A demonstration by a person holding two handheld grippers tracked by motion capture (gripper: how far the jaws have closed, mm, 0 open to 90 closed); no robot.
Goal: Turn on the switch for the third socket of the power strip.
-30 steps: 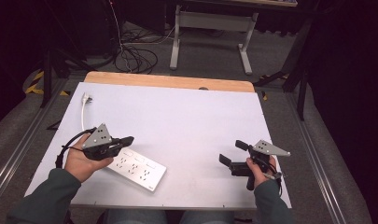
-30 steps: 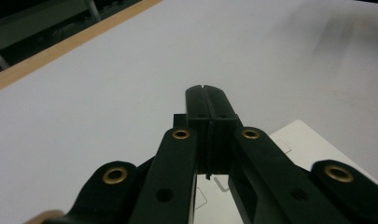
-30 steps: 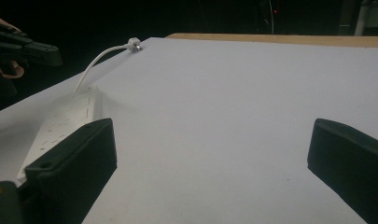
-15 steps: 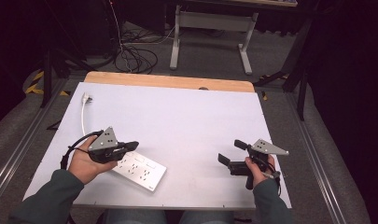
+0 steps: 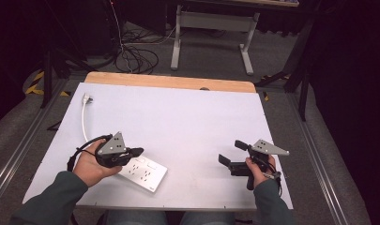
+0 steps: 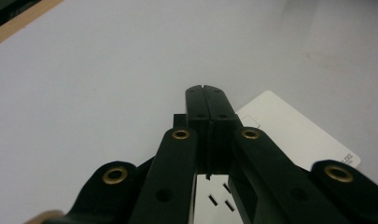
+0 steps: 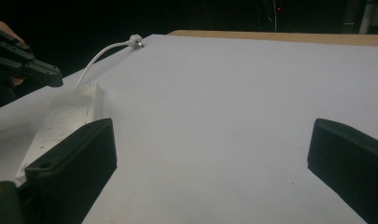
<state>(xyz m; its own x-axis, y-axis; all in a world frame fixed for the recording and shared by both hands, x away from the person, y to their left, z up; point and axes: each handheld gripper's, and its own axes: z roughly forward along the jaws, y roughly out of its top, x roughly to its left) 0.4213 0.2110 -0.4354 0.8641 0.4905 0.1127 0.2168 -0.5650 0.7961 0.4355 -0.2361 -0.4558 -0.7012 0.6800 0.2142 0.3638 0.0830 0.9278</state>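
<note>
A white power strip (image 5: 145,173) lies flat near the table's front left, its sockets facing up. Its white cable (image 5: 83,119) runs toward the far left and ends in a plug (image 5: 87,98). My left gripper (image 5: 139,151) is held over the strip's left end, jaws pressed together with nothing between them (image 6: 206,89); the strip (image 6: 294,135) lies just beneath and beyond the tips. Whether they touch it I cannot tell. My right gripper (image 5: 231,152) rests at the front right, open and empty (image 7: 210,128), pointing across the table at the strip (image 7: 60,126) and plug (image 7: 136,41).
The white tabletop (image 5: 192,117) has a wooden strip (image 5: 169,82) along its far edge. Beyond it stand a grey metal stand (image 5: 211,28) and loose cables (image 5: 131,56) on the floor. Metal rails (image 5: 23,150) run along both sides of the table.
My left gripper has crept a little to the right and toward the near edge, over the strip's end. The right gripper and the strip have stayed put.
</note>
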